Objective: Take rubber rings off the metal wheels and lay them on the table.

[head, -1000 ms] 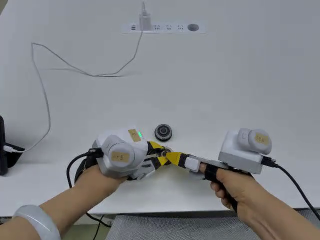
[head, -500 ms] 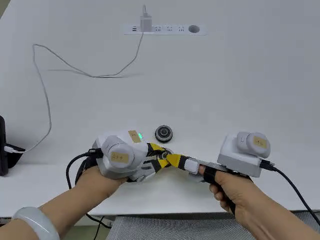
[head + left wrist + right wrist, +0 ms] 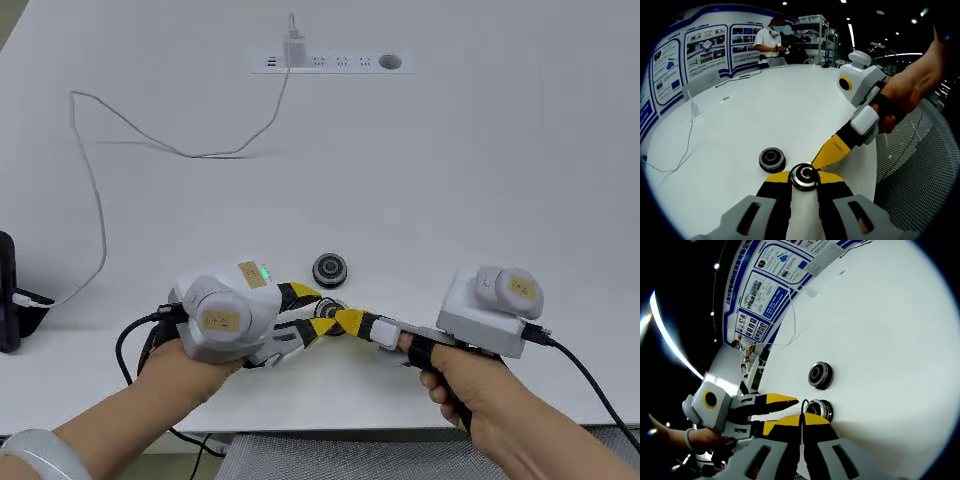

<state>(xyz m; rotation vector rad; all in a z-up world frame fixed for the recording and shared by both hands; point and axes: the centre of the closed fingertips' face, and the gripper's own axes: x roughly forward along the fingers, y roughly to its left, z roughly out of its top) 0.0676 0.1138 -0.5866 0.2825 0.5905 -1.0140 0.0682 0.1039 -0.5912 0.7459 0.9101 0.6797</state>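
**Pulling apart now**

The left gripper (image 3: 805, 176), clamped on the small silver metal wheel (image 3: 821, 410) by the white table's (image 3: 450, 180) front edge, has eased left. The right gripper (image 3: 801, 416) stays pinched on its thin black rubber ring (image 3: 805, 401), which is likely peeling.

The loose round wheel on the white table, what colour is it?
The loose wheel is black with a grey metal centre, clearest in the left gripper view.

Clamped wheel (image 3: 804, 177) beside free wheel (image 3: 772, 159) (flat, black-ringed).
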